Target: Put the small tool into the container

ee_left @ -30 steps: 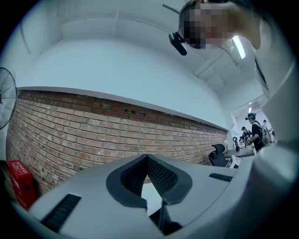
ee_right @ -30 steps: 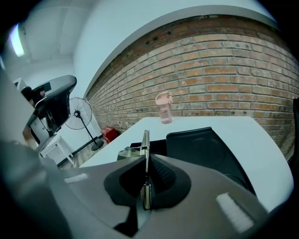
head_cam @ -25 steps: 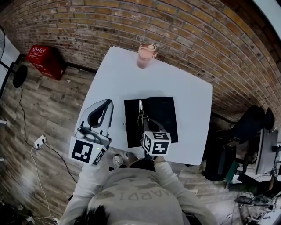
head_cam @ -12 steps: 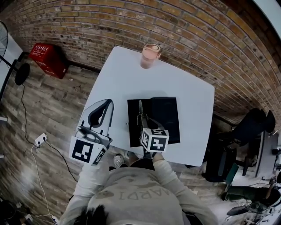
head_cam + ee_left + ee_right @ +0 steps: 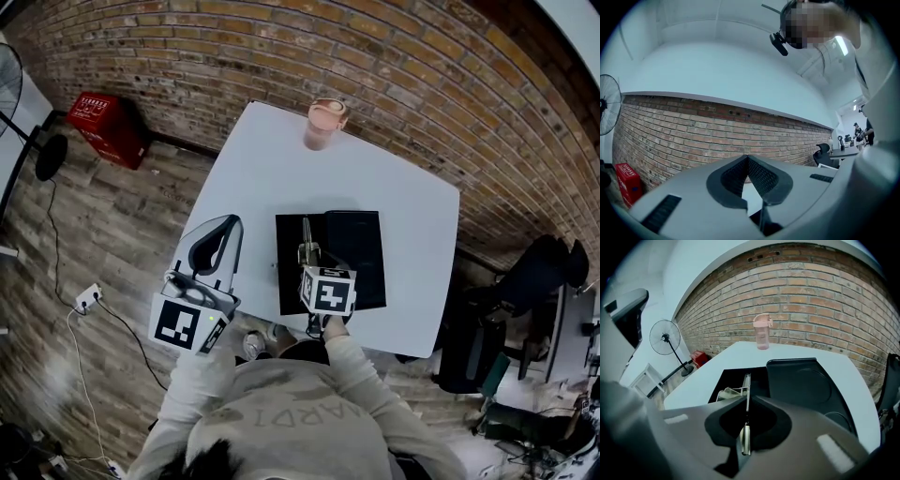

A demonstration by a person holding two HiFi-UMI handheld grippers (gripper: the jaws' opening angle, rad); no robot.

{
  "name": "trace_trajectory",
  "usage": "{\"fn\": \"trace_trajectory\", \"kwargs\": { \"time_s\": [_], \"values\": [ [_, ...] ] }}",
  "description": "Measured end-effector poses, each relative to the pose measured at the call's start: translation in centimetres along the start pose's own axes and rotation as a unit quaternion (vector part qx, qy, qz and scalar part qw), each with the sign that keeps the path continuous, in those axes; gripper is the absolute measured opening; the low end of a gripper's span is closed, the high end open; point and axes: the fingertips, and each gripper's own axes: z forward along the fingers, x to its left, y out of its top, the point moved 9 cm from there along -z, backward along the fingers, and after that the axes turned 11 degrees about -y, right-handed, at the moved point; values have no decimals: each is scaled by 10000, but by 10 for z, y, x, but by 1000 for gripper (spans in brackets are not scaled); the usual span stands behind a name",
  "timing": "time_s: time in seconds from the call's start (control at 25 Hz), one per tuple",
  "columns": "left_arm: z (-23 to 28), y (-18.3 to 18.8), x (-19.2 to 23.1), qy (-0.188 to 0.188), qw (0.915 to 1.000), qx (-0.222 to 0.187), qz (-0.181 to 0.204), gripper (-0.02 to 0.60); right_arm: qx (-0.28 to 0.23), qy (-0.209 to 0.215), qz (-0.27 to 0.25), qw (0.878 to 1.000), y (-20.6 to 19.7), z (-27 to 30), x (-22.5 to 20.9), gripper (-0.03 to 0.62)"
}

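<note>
My right gripper (image 5: 307, 253) is shut on a slim metal tool (image 5: 306, 232) and holds it over the left half of an open black container (image 5: 287, 281) on the white table (image 5: 267, 169). In the right gripper view the tool (image 5: 747, 385) runs forward out of the closed jaws, over the container (image 5: 729, 377). Its lid (image 5: 801, 380) lies open to the right. A pale metal piece (image 5: 724, 393) lies in the left half. My left gripper (image 5: 228, 221) hangs off the table's left edge, shut and empty, and its pads (image 5: 759, 176) meet at the tip.
A pink bottle (image 5: 323, 122) stands at the table's far edge, also in the right gripper view (image 5: 762, 332). A brick wall runs behind the table. On the floor to the left are a red crate (image 5: 111, 127) and a standing fan (image 5: 665, 338).
The right gripper has turned a little with the tool still in its jaws, and stays over the container. The left gripper has not moved.
</note>
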Motion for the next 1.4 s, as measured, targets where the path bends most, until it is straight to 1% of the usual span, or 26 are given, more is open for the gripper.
{"fn": "trace_trajectory", "kwargs": {
  "time_s": [0.16, 0.28, 0.72, 0.96, 1.2, 1.28, 1.4],
  "values": [
    [-2, 1, 1, 48, 10000, -4, 13, 5, 24, -188, -371, 9991, 3, 6, 4, 11],
    [-4, 2, 1, 82, 10000, -10, 11, 5, 82, -265, -524, 9982, 4, 9, 5, 11],
    [-12, 2, 1, 193, 9998, -44, -25, 5, 413, -214, -831, 9955, 5, 14, 12, 12],
    [-16, 2, 1, 248, 9997, -49, -23, 5, 476, -110, -859, 9951, 9, 16, 19, 33],
    [-24, 3, 2, 338, 9994, -36, -23, 5, 455, 86, -1028, 9936, 4, 18, 33, 52],
    [-25, 3, 3, 351, 9994, -29, -21, 5, 515, 184, -878, 9946, 3, 15, 36, 65],
    [-27, 3, 4, 361, 9993, -20, -22, 5, 489, 416, -638, 9959, 0, 18, 39, 104]
  ]
}}
